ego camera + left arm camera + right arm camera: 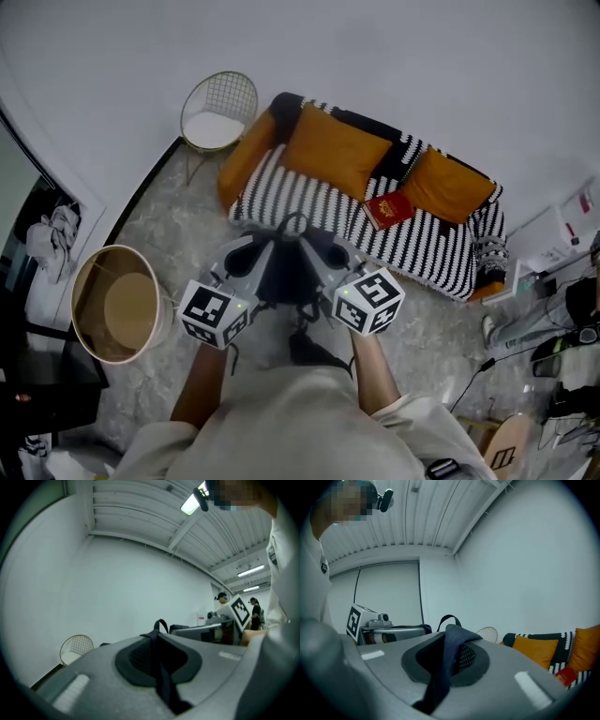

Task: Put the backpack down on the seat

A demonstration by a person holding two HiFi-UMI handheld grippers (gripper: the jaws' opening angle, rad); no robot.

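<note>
Backpack, dark and soft-sided (286, 270), hangs between my two grippers at the front edge of the black-and-white striped sofa (281, 197), which lies at 12 o'clock from me. It is not yet on the seat. I judge it is held by both straps so that it stays level and can be lowered flat.

Three orange cushions take the sofa's back and left arm, the middle one (333, 150) the biggest, so the bare striped seat in front of them is where I would aim. A round pale-wood tub or table (117, 302) sits at 9 o'clock and a gold wire chair with a white pad (218, 112) at 11. A small red book (387, 209) lies on the seat at 1 o'clock, to be avoided.

Only the head view shows that layout. It does not show the grip. The left gripper (158, 660) view shows its jaws closed on a thin black strap (161, 677), with the wire chair at 8 o'clock. The right gripper (445, 660) view shows its jaws clamped on a wide navy strap (449, 653), cushions at 4 o'clock.
</note>
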